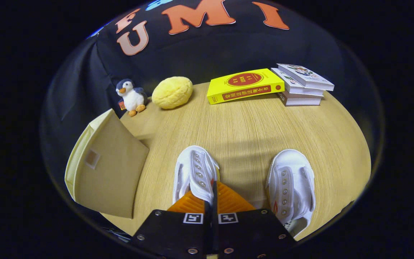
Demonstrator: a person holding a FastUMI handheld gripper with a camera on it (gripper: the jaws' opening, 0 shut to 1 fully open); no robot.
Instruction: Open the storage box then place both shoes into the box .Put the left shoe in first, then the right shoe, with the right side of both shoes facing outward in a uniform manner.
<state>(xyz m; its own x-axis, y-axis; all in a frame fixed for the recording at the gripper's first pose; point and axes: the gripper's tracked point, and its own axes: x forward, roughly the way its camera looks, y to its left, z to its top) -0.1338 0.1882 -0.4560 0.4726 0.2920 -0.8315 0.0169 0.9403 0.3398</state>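
Wooden desk (250, 126), shoes side by side, box (110, 169) beside them.
We've got the hand-held gripper (212, 196) clenched on the left shoe (194, 172), ready for loading first; right shoe (291, 183) waits.

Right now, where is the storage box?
In the gripper view, the storage box stands on the wooden table left of the gripper, beside the nearer white shoe and in front of the penguin toy.

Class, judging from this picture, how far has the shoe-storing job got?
Nothing looks done: the box appears closed, and both shoes sit on the table. In hand: the hand-held gripper, fingers together, is at the left shoe. Left: opening the box, storing that shoe, then the right shoe.
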